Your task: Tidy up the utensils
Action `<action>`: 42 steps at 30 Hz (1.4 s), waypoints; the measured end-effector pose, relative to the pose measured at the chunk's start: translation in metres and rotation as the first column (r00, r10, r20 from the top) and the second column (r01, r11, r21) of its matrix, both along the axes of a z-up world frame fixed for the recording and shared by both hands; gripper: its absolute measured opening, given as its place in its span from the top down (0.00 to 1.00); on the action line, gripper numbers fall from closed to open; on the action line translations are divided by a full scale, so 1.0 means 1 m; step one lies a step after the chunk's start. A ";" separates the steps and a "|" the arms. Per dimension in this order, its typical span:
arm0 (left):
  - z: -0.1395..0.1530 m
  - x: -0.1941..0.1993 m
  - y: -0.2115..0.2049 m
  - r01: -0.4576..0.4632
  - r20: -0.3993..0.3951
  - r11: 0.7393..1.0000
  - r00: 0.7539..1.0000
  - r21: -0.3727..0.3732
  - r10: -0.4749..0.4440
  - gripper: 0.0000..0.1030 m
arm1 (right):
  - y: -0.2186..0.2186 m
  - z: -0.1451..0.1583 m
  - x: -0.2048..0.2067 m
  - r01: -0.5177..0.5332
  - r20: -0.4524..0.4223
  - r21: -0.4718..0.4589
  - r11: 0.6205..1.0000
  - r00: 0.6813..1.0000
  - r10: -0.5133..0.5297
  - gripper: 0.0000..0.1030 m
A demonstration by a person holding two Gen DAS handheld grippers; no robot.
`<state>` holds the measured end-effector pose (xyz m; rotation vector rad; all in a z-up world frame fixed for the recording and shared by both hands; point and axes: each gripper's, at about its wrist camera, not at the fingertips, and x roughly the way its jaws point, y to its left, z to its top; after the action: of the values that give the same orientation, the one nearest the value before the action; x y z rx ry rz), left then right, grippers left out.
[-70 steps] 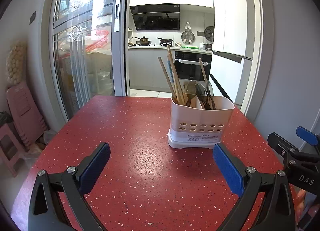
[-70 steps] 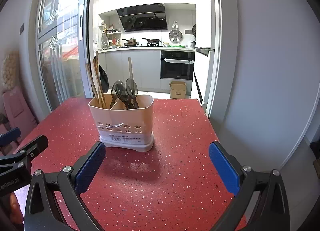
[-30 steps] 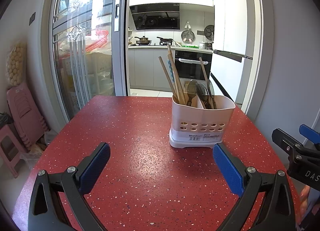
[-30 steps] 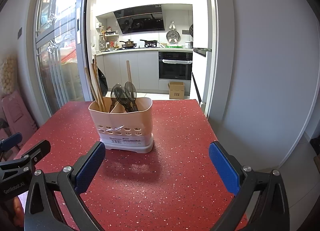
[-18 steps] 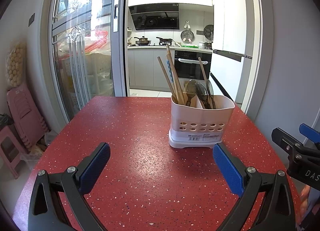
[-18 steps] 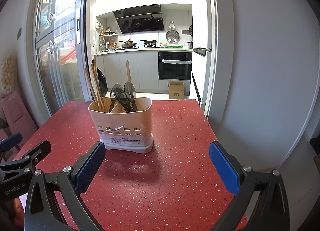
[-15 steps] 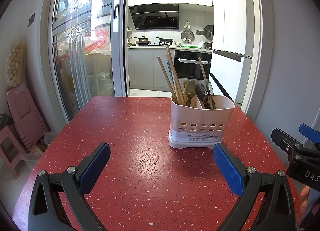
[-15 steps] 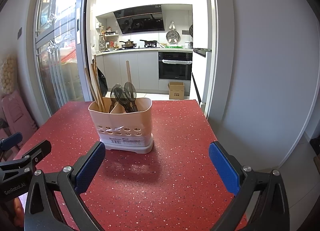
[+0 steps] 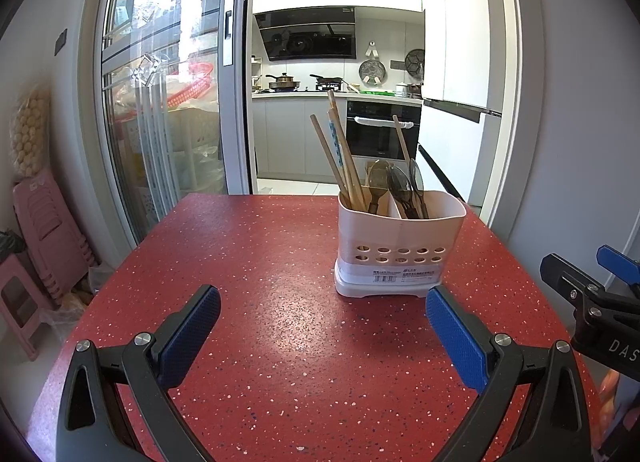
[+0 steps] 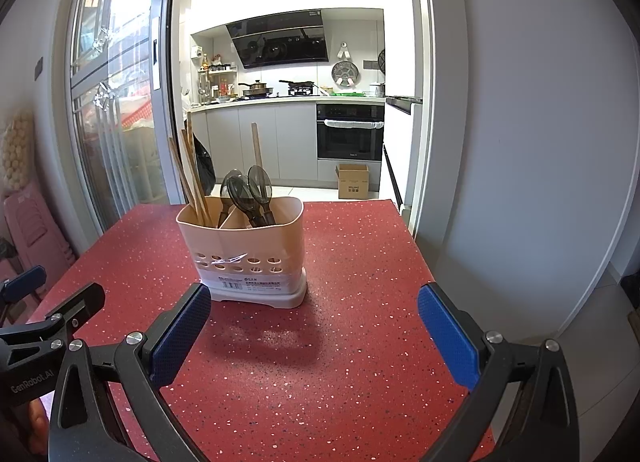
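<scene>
Red speckled worktop (image 9: 256,262) carries a cream perforated plastic utensil caddy (image 9: 400,246), ahead of the left tool (image 9: 322,322) and right tool (image 10: 312,316), both released and empty. One wooden chopstick (image 10: 256,149) stands among the dark spoons (image 10: 250,189); pinching it high and lifting straight would likely avoid tipping the caddy.

"GenRobot.AI" on left tongs (image 10: 44,310) body; "DAS" (cut off) on right tongs (image 9: 592,282); holder (image 9: 400,238) label unreadable.

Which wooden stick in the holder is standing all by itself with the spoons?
The lone chopstick on the right side of the utensil holder, behind the dark spoons. The other chopsticks bunch together in the left compartment.
</scene>
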<state>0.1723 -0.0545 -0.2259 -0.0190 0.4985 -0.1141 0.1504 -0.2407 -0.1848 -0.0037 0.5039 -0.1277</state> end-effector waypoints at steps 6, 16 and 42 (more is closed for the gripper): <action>0.000 0.000 -0.001 0.003 -0.002 1.000 1.000 0.000 -0.003 0.00 | 0.000 0.002 0.000 0.001 0.001 0.002 1.000 1.000 -0.001 0.00; 0.000 0.000 -0.001 0.003 -0.003 1.000 1.000 0.000 -0.003 0.00 | 0.000 0.004 -0.001 0.004 0.003 0.005 1.000 1.000 -0.004 0.00; -0.001 0.002 -0.001 -0.013 -0.007 1.000 1.000 0.005 0.013 0.00 | 0.000 0.004 -0.001 0.003 0.005 0.007 1.000 1.000 -0.003 0.00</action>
<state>0.1746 -0.0557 -0.2266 -0.0178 0.5058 -0.1004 0.1490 -0.2404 -0.1805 0.0037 0.4998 -0.1291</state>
